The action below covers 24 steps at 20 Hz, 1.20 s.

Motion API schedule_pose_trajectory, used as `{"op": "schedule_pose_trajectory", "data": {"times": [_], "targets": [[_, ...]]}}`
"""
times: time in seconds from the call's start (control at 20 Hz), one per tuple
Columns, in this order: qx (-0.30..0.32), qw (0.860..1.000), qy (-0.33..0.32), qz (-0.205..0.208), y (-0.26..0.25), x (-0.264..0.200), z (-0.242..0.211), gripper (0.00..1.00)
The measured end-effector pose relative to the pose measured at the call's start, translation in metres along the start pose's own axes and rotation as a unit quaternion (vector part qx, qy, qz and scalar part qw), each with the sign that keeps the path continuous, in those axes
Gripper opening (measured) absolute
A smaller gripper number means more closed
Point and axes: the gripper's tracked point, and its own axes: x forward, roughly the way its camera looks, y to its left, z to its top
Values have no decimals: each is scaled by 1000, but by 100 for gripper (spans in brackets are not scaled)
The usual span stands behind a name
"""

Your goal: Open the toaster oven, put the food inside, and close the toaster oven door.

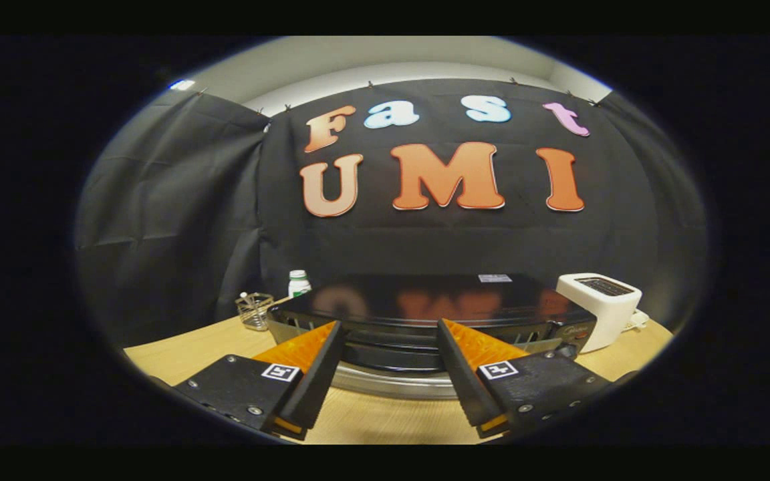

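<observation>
Claw (390, 334) wide open, empty, fingertips just before toaster oven (425, 314) front; white toaster (602, 307) beside oven on bench (385, 417).

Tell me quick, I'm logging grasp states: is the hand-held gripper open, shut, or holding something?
Hand-held gripper: open, holding nothing; its fingers straddle the toaster oven front.

gripper view | low over table (371, 417) | faces toaster oven (425, 314) | close

A staged recording booth, not a real kitchen: black cloth wall (465, 240) pinned up behind a wooden table (385, 417) holding a toaster oven (425, 310) and toaster (602, 300).
</observation>
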Motion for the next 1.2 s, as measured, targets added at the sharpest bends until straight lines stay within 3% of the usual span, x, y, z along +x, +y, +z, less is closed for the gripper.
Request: {"op": "schedule_pose_trajectory", "data": {"times": [0.3, 0.6, 0.85, 1.2], "targets": [[-20, 999, 27, 35, 16, -51, -34, 82], [52, 990, 105, 76, 21, -87, -85, 82], [83, 977, 187, 60, 7, -95, -134, 81], [90, 973, 206, 56, -1, -105, -151, 77]]}}
